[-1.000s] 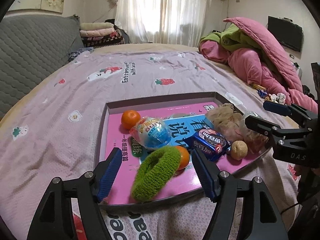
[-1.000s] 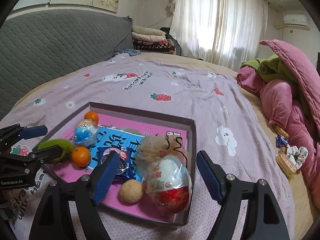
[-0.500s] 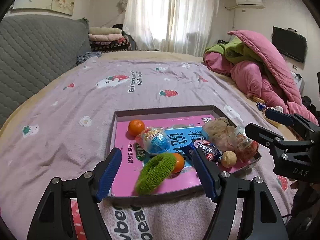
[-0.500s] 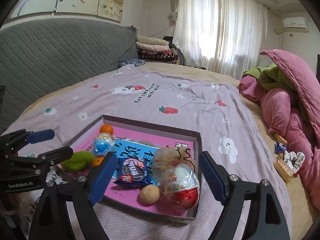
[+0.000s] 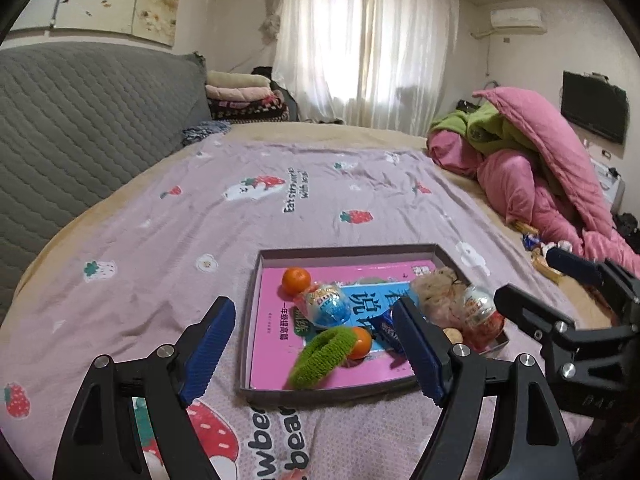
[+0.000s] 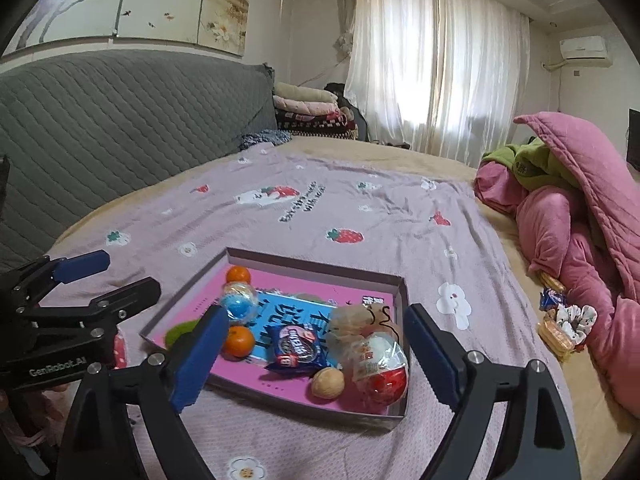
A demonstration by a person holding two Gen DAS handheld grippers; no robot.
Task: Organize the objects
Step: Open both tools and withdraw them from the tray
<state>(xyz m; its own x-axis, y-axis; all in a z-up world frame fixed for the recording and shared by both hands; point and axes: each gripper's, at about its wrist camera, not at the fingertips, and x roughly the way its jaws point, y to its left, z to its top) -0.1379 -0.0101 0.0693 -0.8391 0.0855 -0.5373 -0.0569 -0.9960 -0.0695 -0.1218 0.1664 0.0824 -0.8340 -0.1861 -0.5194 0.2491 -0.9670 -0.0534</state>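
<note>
A shallow box (image 5: 340, 250) on the lilac bedsheet holds a pink book under two oranges (image 5: 296, 280), a blue toy egg (image 5: 328, 306), a green scrunchie (image 5: 320, 356), an Oreo packet (image 6: 298, 346), a walnut (image 6: 328, 383), a red toy egg (image 6: 380, 364) and a beige pouch (image 6: 360, 318). My left gripper (image 5: 316, 346) hangs above the box's near left side, jaws opening, nothing between them. At the box's right side my right gripper (image 6: 316, 356) also hangs above, jaws opening and empty. Each gripper shows in the other's view.
A heaped pink quilt (image 5: 540, 176) with a green garment lies at the bed's right. Loose snack packets and a white scrunchie (image 6: 564, 320) lie beside it. A grey padded headboard (image 5: 80, 120) runs along the left, with folded blankets (image 5: 244, 96) behind.
Both grippers have risen and drawn back from the box, which now looks smaller and farther. Their jaws stand a little wider. The objects in the box have not moved.
</note>
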